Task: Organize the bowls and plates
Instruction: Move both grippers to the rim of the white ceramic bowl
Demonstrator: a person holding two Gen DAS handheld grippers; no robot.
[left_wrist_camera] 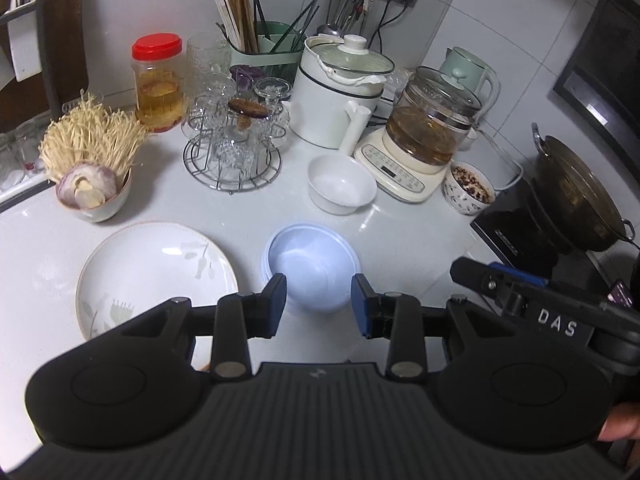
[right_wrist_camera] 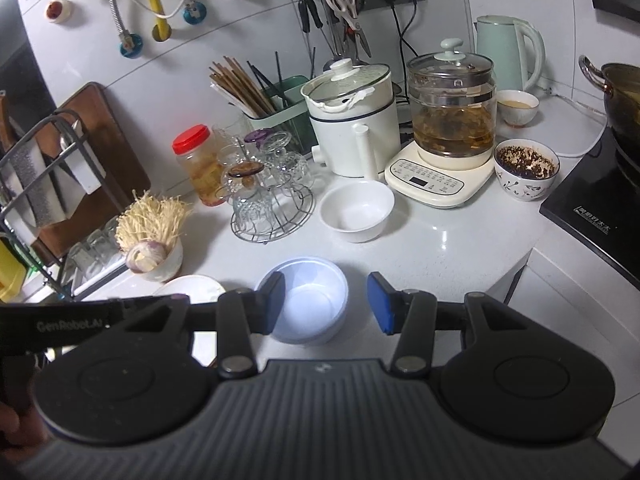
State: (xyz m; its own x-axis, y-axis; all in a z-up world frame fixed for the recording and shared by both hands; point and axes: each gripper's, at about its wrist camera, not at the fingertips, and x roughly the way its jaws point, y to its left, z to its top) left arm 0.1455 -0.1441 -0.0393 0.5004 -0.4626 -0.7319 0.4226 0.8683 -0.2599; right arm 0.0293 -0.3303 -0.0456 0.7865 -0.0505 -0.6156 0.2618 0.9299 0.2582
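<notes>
A pale blue bowl point(left_wrist_camera: 310, 266) sits on the white counter, also in the right wrist view point(right_wrist_camera: 306, 302). A white floral plate point(left_wrist_camera: 156, 274) lies to its left; only its edge shows in the right wrist view point(right_wrist_camera: 192, 285). A white bowl point(left_wrist_camera: 340, 190) stands behind, also in the right wrist view point(right_wrist_camera: 356, 210). My left gripper point(left_wrist_camera: 319, 306) is open and empty, hovering just in front of the blue bowl. My right gripper point(right_wrist_camera: 326, 304) is open and empty over the blue bowl's near side.
Behind stand a glass rack point(left_wrist_camera: 232, 148), a red-lidded jar point(left_wrist_camera: 158, 80), a white pot point(left_wrist_camera: 336, 96), a glass kettle point(left_wrist_camera: 432, 128), a bowl of mushrooms point(left_wrist_camera: 90, 176) and a patterned bowl of grains point(right_wrist_camera: 525, 172). An induction hob point(right_wrist_camera: 592, 208) with a wok is at right.
</notes>
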